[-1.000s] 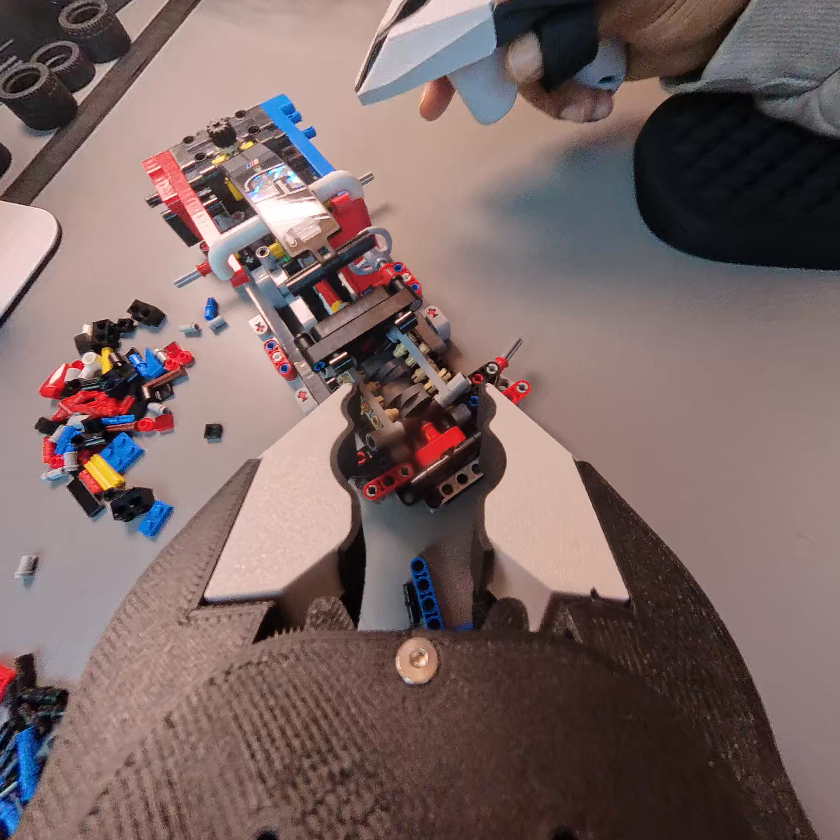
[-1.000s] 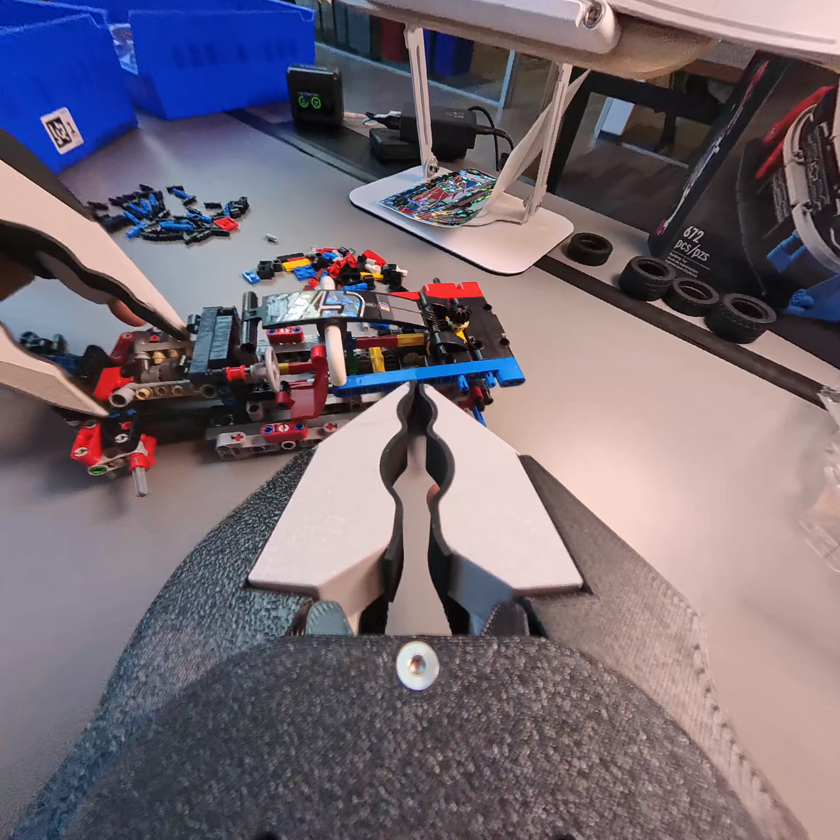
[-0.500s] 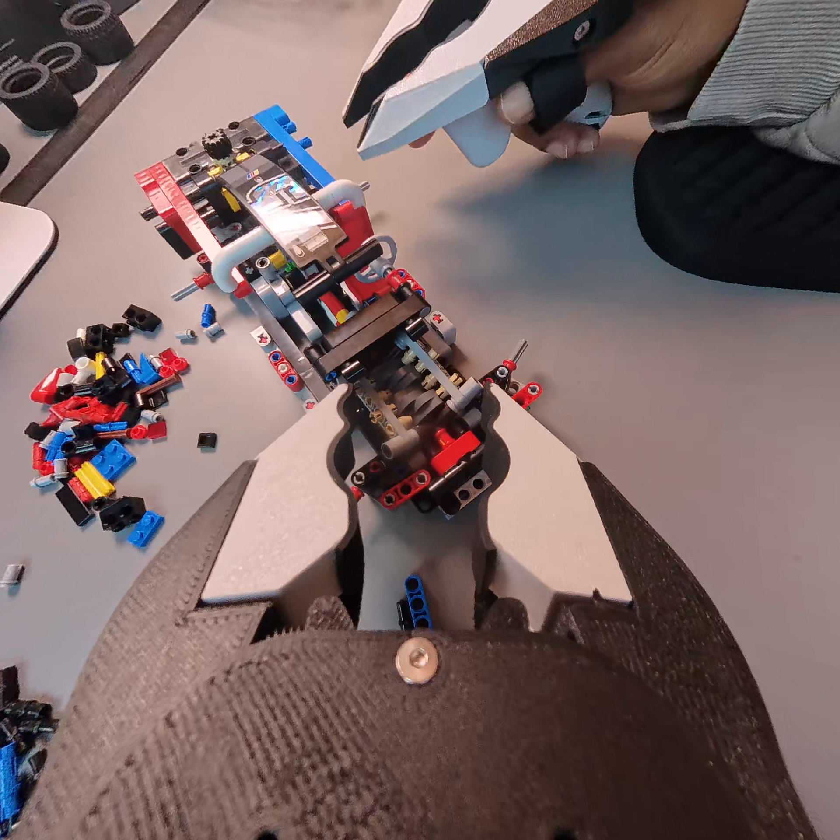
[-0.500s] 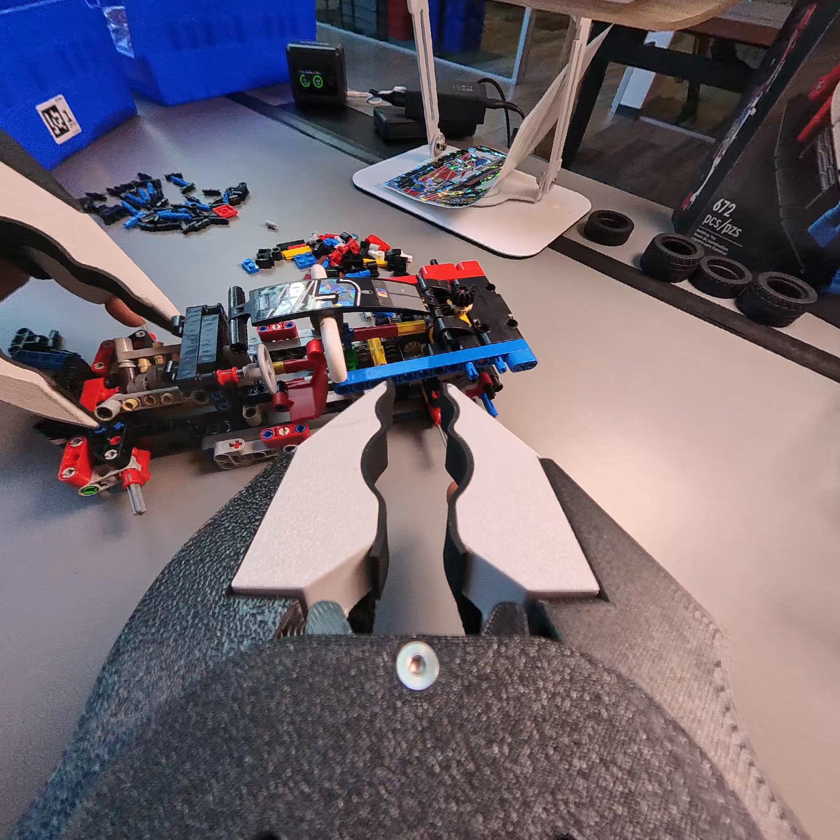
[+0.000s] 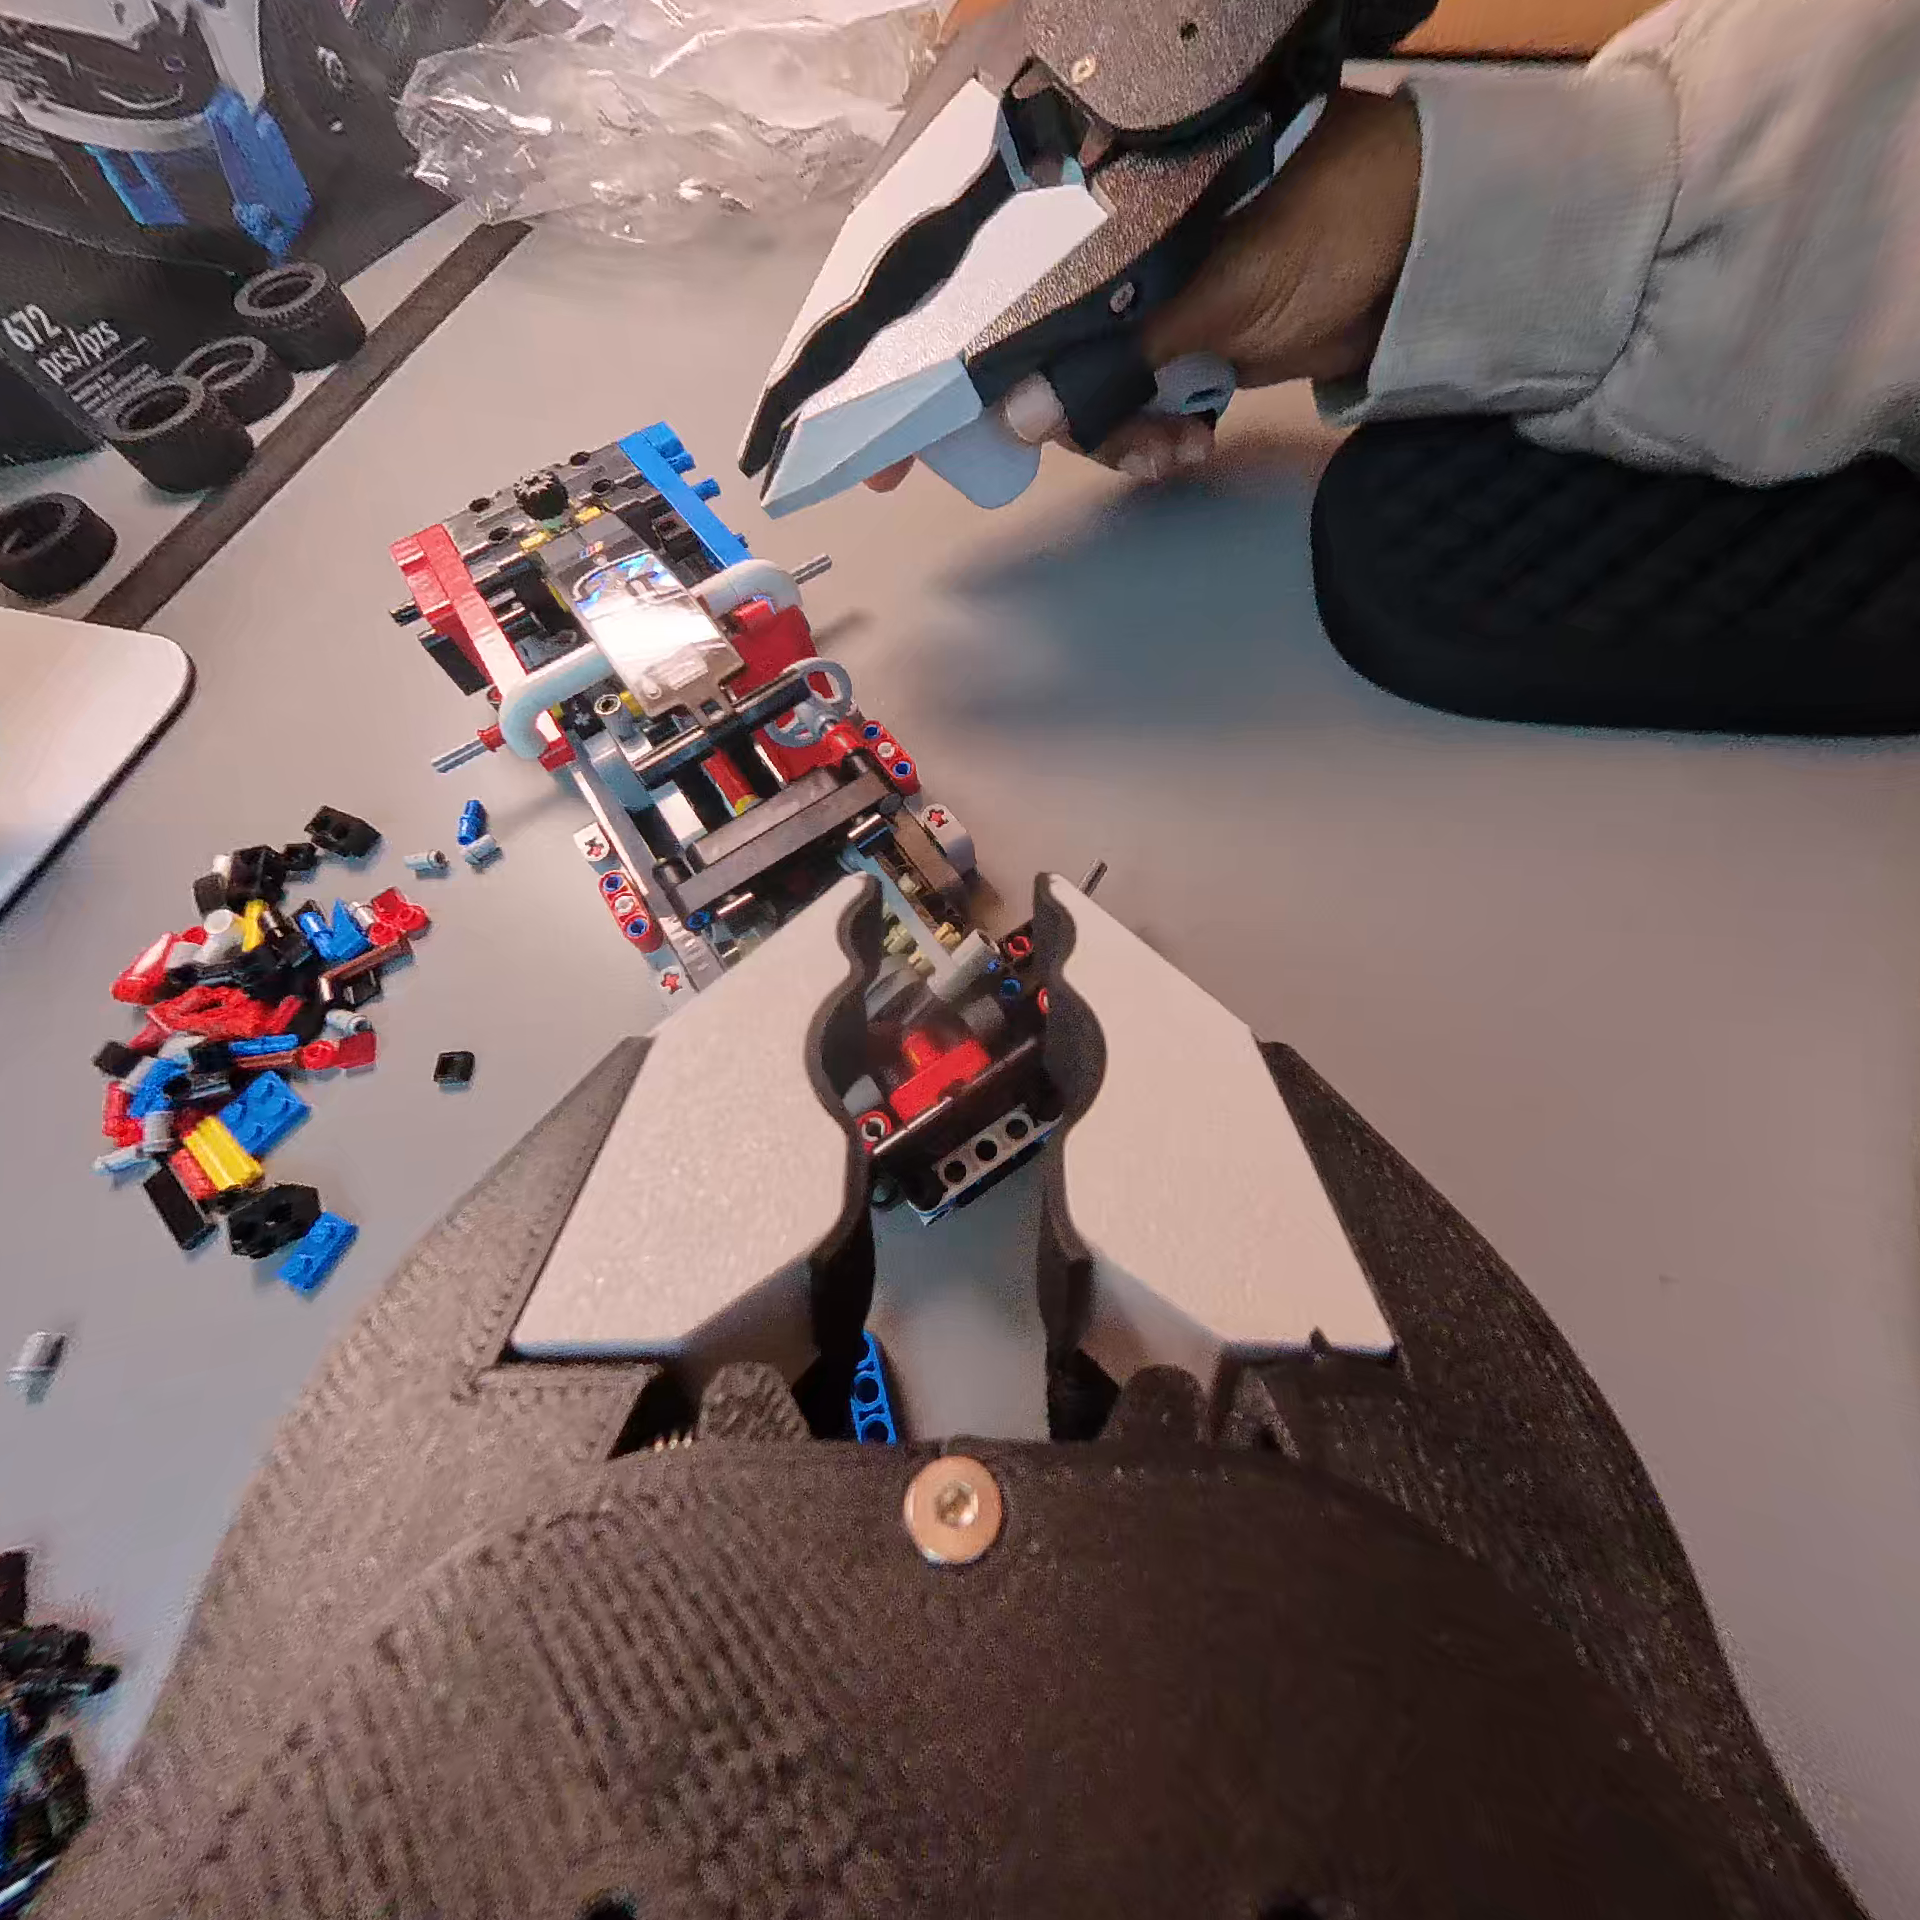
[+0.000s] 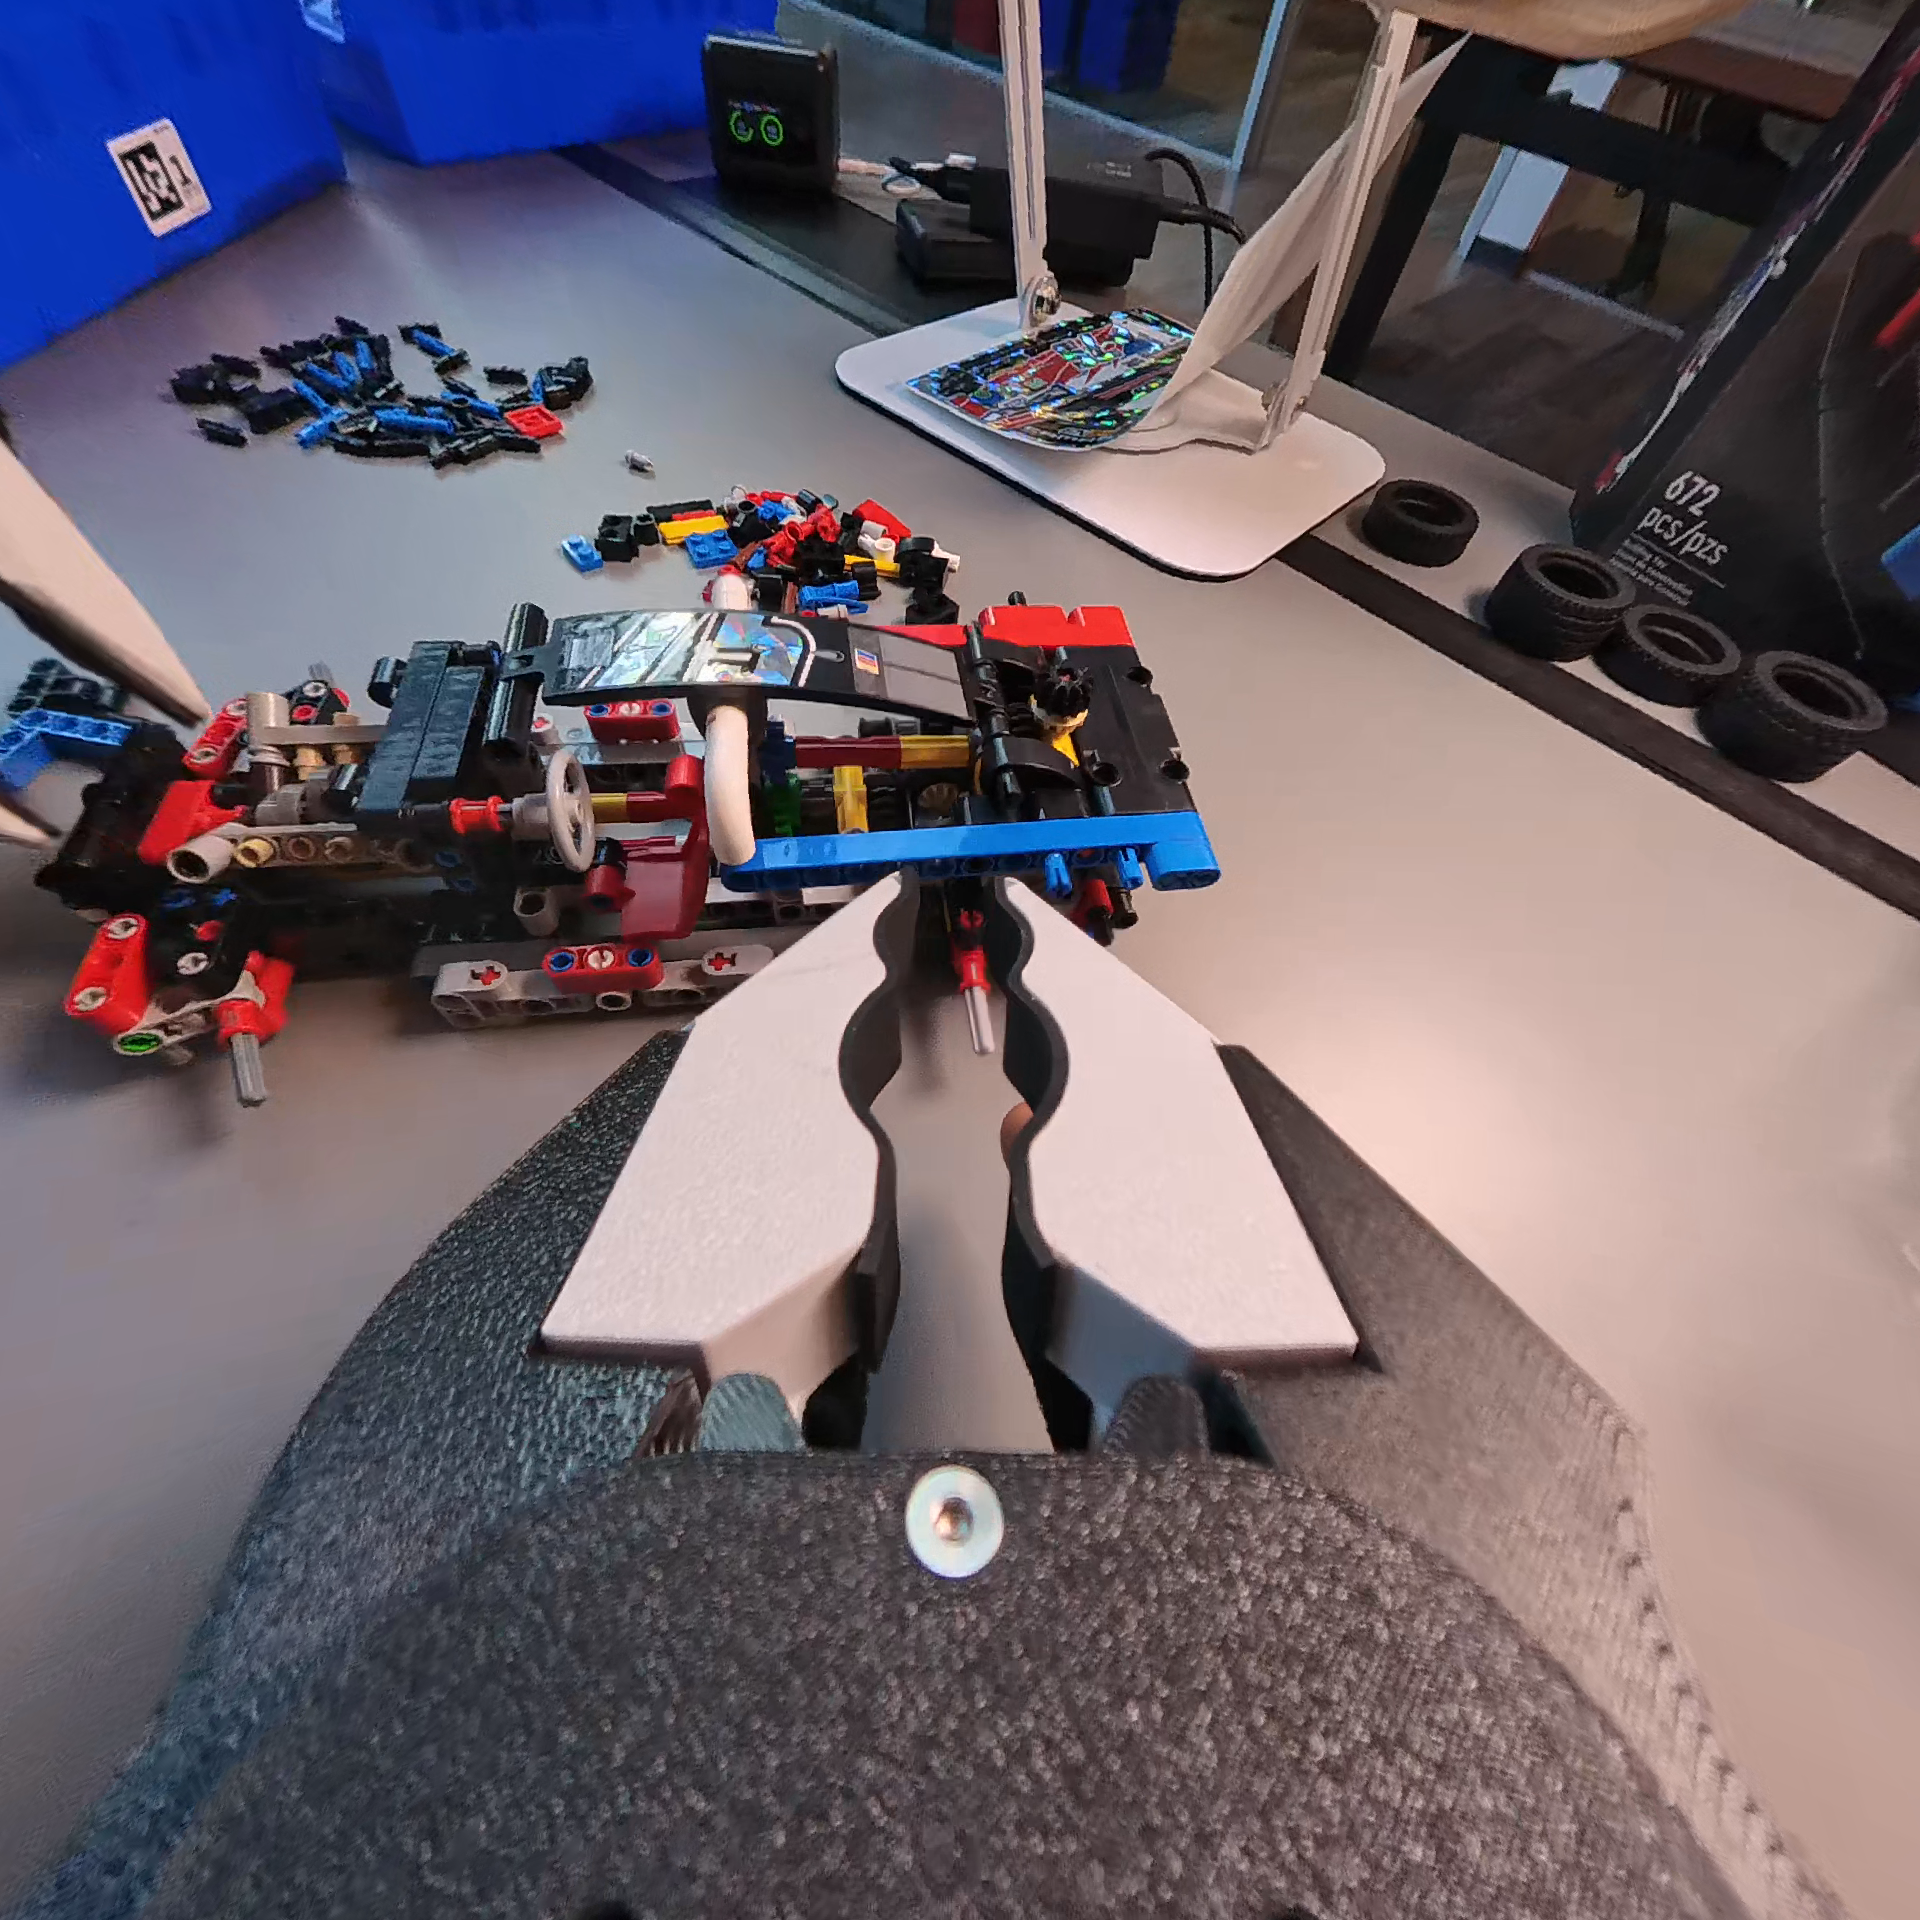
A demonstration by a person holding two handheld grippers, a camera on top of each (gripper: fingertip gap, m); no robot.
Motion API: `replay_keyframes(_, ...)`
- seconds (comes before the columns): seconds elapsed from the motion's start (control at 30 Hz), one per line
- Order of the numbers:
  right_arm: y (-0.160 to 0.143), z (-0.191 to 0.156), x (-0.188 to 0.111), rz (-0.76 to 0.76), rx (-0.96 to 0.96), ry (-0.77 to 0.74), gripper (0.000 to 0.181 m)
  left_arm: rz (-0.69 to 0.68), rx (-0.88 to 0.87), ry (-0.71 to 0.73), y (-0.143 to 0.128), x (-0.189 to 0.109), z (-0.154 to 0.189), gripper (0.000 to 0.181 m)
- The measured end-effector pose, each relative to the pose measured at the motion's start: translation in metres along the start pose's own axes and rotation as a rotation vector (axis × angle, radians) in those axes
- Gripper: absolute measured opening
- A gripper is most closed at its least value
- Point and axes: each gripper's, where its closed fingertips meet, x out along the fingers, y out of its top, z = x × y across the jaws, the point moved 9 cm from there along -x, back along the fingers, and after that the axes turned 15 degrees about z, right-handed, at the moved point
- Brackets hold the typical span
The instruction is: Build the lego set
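The left claw (image 5: 951,904) has closed in on the car (image 5: 665,717) on the surface (image 5: 1455,935), gripping its near end; the right claw (image 6: 951,904), narrowly parted again, now straddles a side axle (image 6: 975,1003).

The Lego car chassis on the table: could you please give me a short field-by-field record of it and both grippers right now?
model: half-built Lego car chassis, lying on the grey table
left gripper: closed on the chassis's red-and-black end
right gripper: open, tips at the blue side beam, astride a small grey axle
loose parts: mixed pile beside the chassis
tyres: unmounted, by the box
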Motion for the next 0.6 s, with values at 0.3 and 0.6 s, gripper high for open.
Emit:
replay_keyframes(0.3, 0.021, 0.036, 0.021, -0.228, -0.164, 0.218, 0.038, -0.070, -0.153, -0.047, -0.006, 0.026, -0.040, 0.091)
replay_keyframes(0.6, 0.009, 0.052, 0.025, -0.199, -0.160, 0.223, 0.040, -0.065, -0.126, -0.086, -0.001, 0.037, -0.051, 0.072)
